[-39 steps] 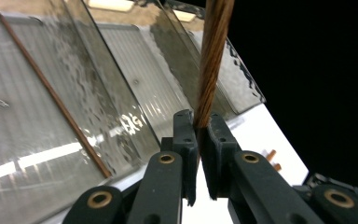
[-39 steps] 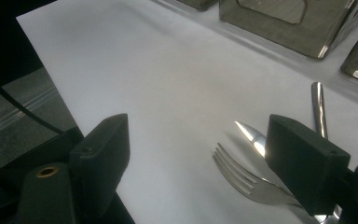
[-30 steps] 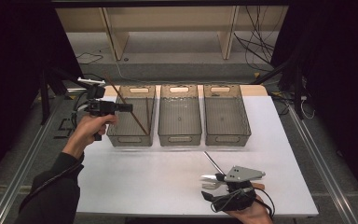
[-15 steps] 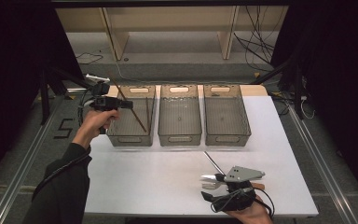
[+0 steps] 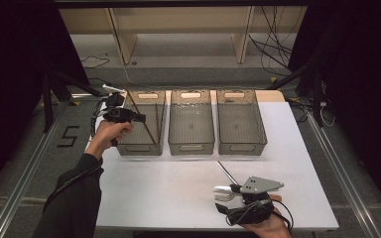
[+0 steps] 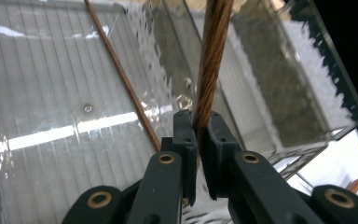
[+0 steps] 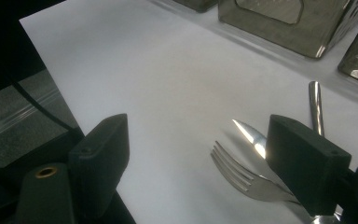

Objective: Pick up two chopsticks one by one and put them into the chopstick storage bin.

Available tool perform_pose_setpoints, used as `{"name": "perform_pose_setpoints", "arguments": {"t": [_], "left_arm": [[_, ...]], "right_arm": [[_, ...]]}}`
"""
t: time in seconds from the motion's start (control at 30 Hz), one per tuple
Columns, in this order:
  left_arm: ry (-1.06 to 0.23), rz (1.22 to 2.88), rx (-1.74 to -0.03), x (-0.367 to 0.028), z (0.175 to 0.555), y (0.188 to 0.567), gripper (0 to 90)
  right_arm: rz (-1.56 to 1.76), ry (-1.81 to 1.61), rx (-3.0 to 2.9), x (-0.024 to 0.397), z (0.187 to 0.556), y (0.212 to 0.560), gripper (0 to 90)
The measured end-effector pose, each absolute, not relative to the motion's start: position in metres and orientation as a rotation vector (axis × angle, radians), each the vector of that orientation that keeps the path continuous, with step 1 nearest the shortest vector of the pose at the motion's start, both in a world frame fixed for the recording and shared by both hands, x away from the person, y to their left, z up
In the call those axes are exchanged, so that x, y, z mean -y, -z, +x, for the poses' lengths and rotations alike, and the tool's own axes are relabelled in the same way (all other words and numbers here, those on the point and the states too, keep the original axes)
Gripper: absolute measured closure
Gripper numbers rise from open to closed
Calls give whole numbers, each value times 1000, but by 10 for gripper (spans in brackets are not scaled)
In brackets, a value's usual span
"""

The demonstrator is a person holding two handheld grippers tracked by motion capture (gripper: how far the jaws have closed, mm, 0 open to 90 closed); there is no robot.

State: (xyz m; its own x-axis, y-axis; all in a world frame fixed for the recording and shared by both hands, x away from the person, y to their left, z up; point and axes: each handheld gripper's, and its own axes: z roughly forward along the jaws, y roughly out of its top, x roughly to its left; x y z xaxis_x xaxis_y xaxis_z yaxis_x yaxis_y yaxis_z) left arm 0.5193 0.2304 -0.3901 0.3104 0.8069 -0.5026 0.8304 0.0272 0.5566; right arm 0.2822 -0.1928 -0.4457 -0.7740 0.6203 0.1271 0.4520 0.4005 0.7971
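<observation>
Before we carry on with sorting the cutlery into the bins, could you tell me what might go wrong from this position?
1. The left gripper pinches a brown chopstick near one end over the left bin; the long stick could swing or catch on the bin's wall when let go.
2. Another chopstick already lies in that bin, so the new one may land crossed on it.
3. The right gripper stands open beside the fork and knife, which lie close together; a grab might nudge both.

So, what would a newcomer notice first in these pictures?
First, three clear bins side by side at the far part of the white table. Then the left hand-held gripper, shut on a brown chopstick over the left bin, where a second chopstick leans. Near the front edge, the right hand-held gripper stands open beside a fork and a knife.
</observation>
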Motion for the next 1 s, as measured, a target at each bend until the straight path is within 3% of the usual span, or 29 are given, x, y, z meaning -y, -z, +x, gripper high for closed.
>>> {"name": "perform_pose_setpoints", "arguments": {"t": [0.63,0.87,1.0], "left_arm": [[68,1811,-1507,-219,522,402,826],[6,1846,-1519,-213,523,402,448],[-4,1873,-1506,-209,523,403,322]], "right_arm": [[959,-1316,-2462,193,282,445,228],[958,-1315,-2465,193,282,445,229],[957,-1316,-2466,194,282,445,229]]}}
